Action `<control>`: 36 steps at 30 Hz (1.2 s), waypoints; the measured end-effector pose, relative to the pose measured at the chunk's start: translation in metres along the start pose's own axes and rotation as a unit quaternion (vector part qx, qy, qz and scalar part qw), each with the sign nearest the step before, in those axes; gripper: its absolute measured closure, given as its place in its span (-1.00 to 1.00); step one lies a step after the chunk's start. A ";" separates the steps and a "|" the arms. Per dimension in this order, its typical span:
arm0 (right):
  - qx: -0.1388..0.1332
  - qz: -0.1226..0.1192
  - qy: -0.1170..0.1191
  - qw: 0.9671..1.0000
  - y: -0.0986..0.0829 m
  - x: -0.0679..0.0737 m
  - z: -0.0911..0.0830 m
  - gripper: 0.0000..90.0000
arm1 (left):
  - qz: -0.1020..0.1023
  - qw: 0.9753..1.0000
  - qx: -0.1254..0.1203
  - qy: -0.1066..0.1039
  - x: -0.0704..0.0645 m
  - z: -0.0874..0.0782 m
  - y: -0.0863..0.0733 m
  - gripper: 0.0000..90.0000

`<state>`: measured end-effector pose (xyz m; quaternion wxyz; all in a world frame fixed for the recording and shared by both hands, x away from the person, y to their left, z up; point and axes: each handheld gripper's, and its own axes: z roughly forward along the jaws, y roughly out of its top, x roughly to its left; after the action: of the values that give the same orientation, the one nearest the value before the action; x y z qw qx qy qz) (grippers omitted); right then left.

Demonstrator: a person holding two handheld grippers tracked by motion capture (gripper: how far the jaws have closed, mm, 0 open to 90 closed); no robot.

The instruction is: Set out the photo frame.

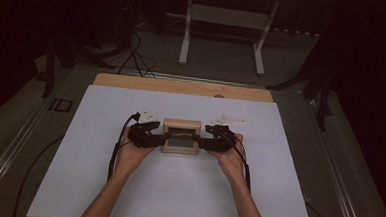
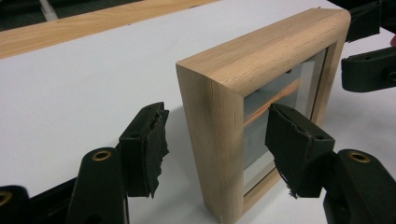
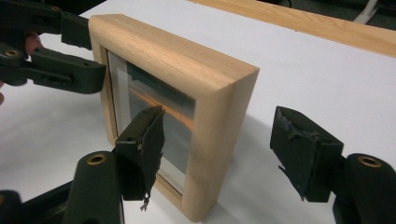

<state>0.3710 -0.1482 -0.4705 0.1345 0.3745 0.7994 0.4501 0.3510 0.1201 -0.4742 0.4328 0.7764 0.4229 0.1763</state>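
A light wooden picture frame stands upright on the white board, its glass front facing me. In the left gripper view my left gripper is open and straddles the frame's left side edge, one pad in front of the glass, one behind, both apart from the wood. My right gripper is open too and straddles the frame's right side edge the same way. From above, the left gripper and right gripper flank the frame. Each gripper view also shows the other gripper, the right gripper and the left gripper.
The white board lies on a wooden tabletop whose bare strip shows along the far edge. Behind it on the floor stands a white stand, with cables to the left. The board has free room on all sides of the frame.
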 end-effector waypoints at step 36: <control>0.014 -0.040 0.004 0.999 -0.033 -0.001 -0.051 -0.22 | 0.046 0.999 -0.005 -0.016 -0.012 -0.059 -0.027 -0.12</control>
<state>0.3277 -0.1915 -0.4694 0.1442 0.3420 0.8207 0.4344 0.2930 0.1487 -0.4617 0.4350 0.7955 0.3788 0.1857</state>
